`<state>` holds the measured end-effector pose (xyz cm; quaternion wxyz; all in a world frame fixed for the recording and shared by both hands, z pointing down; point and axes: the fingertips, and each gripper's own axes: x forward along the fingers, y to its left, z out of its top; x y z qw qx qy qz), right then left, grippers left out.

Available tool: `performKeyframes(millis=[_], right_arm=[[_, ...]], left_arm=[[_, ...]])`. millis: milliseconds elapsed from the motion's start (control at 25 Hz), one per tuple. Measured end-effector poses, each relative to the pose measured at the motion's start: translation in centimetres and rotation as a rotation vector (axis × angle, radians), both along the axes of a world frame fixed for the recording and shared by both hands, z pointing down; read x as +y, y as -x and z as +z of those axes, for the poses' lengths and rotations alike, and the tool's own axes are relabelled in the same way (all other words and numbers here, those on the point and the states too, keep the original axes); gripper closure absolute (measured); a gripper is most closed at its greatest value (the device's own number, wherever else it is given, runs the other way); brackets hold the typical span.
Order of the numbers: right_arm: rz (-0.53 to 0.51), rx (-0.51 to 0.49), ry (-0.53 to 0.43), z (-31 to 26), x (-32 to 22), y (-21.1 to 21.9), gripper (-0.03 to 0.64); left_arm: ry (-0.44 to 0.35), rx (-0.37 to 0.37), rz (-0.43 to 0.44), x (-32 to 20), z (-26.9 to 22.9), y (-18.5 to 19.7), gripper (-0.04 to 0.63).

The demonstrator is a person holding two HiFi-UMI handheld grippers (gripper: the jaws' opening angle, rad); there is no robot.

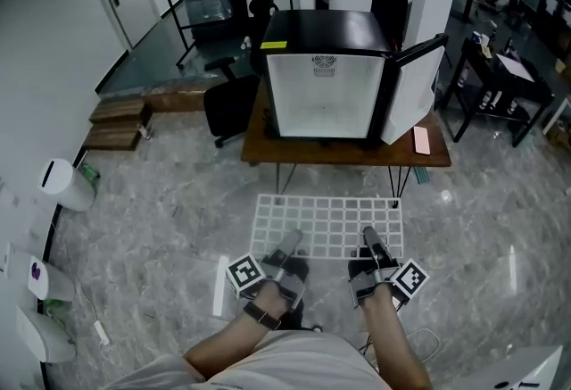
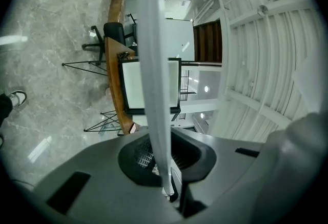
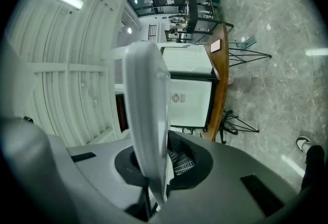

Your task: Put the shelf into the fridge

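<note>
A white wire shelf point(image 1: 328, 226) hangs level in front of me, held by its near edge. My left gripper point(image 1: 290, 243) is shut on its near left part, my right gripper point(image 1: 370, 239) on its near right part. Ahead, a black mini fridge point(image 1: 326, 76) stands on a wooden table point(image 1: 346, 150), its door point(image 1: 415, 94) swung open to the right and its white inside showing. In the left gripper view the shelf point(image 2: 156, 89) runs edge-on from the gripper point(image 2: 166, 187) toward the fridge point(image 2: 151, 84). The right gripper view shows the same: shelf point(image 3: 146, 115), gripper point(image 3: 154, 192), fridge point(image 3: 192, 95).
A pink flat item point(image 1: 422, 140) lies on the table's right end. A black office chair point(image 1: 230, 103) stands left of the table and wooden steps point(image 1: 116, 122) lie further left. A black desk point(image 1: 500, 85) is at the right. Marble floor lies between me and the table.
</note>
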<state>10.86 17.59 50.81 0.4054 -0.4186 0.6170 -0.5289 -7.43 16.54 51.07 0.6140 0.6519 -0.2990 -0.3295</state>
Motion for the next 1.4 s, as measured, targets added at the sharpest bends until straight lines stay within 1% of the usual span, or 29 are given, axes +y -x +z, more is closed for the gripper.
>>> performKeyframes(millis=[80, 280, 400, 560, 600, 720, 880, 1000, 1120, 1240, 1400], right_arm=[[0.012, 0.009, 0.002, 0.2, -2.2, -0.2, 0.571], [0.051, 0.001, 0.007, 0.1, -8.0, 0.3, 0.571], [0.061, 0.015, 0.01, 0.3, -11.6, 0.8, 0.571], [0.077, 0.011, 0.009, 0.1, -15.9, 1.6, 0.571], [0.081, 0.009, 0.01, 0.0, -16.7, 1.8, 0.571], [0.085, 0.017, 0.01, 0.0, -19.0, 2.0, 0.571], [0.075, 0.028, 0.0, -0.3, -22.1, 2.1, 0.571], [0.063, 0.029, 0.0, -0.3, -24.4, 1.7, 0.571], [0.052, 0.042, 0.006, 0.1, -26.8, 0.7, 0.571], [0.038, 0.031, 0.016, 0.5, -29.6, -0.2, 0.569], [-0.003, 0.038, 0.013, 0.7, -33.3, -1.4, 0.571]], left_arm=[[-0.001, 0.018, 0.017, -2.3, -0.1, -0.3, 0.566], [0.009, 0.004, 0.057, -8.8, 0.3, 0.0, 0.566], [0.007, 0.011, 0.073, -12.6, 0.0, 0.5, 0.566], [0.005, -0.034, 0.09, -17.3, 0.5, 1.6, 0.566], [0.005, -0.035, 0.096, -18.2, 0.5, 1.7, 0.566], [-0.005, -0.004, 0.107, -20.6, -0.3, 1.7, 0.566], [-0.014, 0.005, 0.104, -23.5, -0.7, 1.8, 0.566], [0.01, -0.007, 0.094, -25.4, 0.3, 1.6, 0.566], [0.006, -0.009, 0.09, -27.7, 0.4, 0.7, 0.566], [0.008, -0.018, 0.077, -30.4, 0.7, -0.1, 0.567], [-0.003, 0.007, 0.05, -33.4, 0.3, -1.6, 0.566]])
